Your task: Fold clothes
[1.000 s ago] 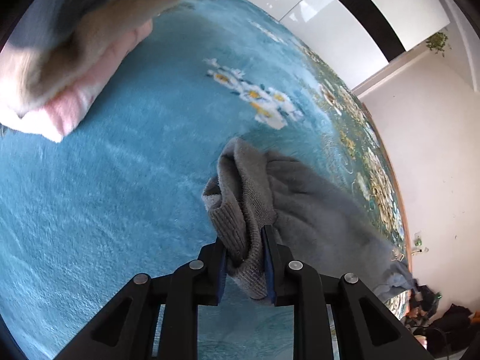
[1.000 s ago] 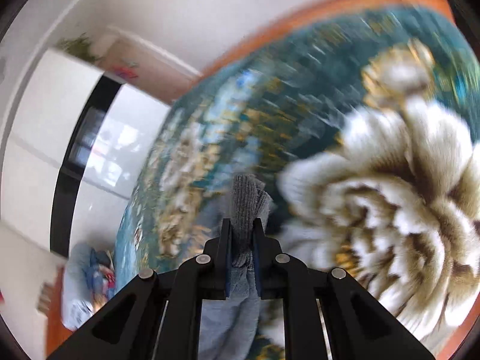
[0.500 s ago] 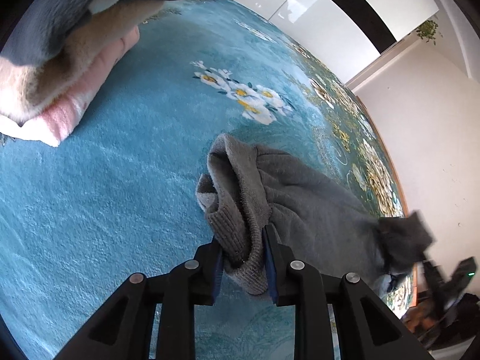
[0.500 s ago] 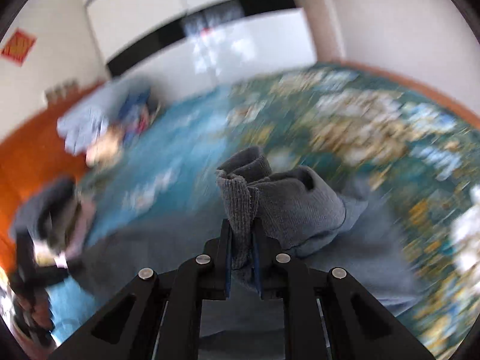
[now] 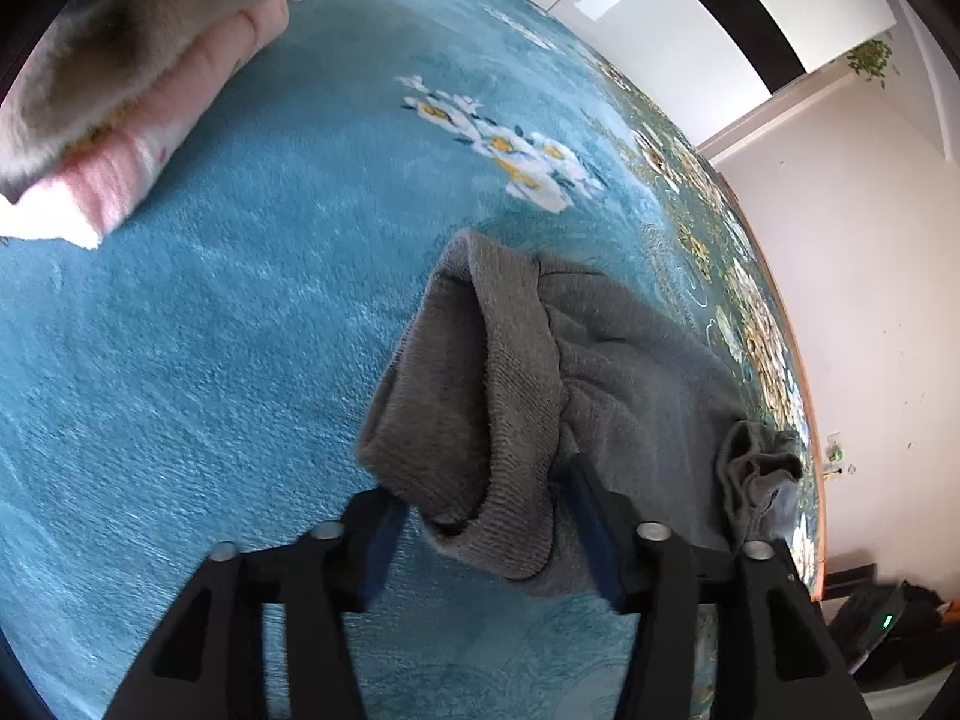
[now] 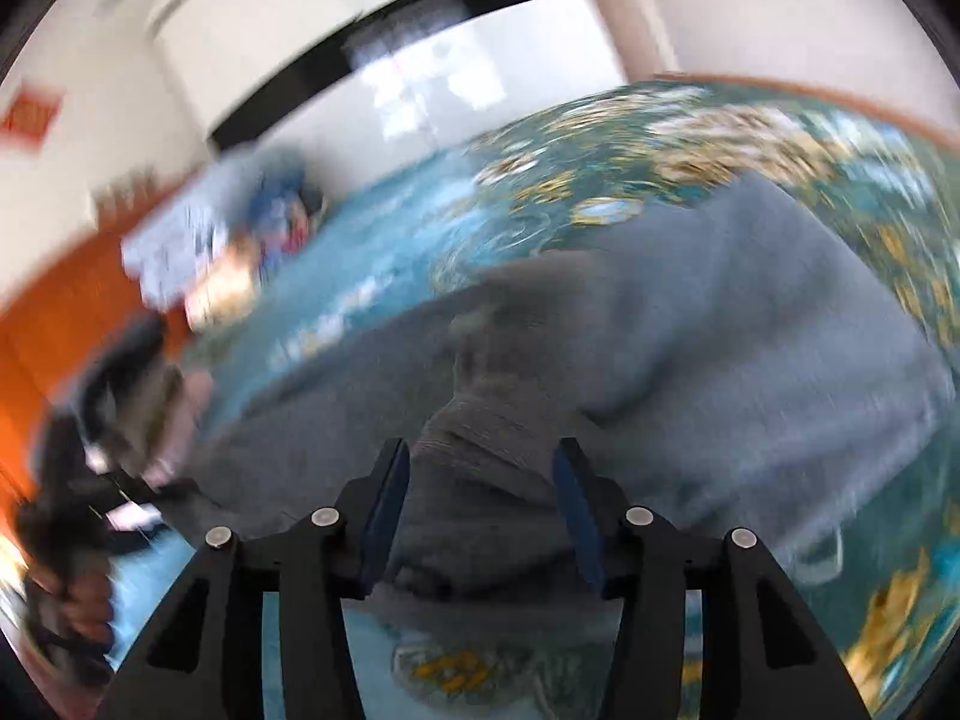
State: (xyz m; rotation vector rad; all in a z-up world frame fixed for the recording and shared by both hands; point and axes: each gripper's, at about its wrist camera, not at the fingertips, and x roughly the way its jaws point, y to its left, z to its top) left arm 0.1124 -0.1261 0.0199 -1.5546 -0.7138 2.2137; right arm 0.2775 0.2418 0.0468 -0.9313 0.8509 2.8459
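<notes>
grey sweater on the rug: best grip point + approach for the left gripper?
Take the grey sweater by its thick ribbed cuff, the rolled edge lying between the open jaws of the left gripper. Come in low along the blue rug, from the camera side. That edge is raised and bunched, so it probably gives more bite than the flat body behind it.

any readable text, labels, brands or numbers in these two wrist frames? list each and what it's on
No readable text in either view.
Red sign on the wall, right wrist view: motion-blurred, unreadable.
Grey garment: no tag or print visible.
Pink folded cloth: small marks, not legible as text.
Blue floral carpet: pattern only.
</notes>
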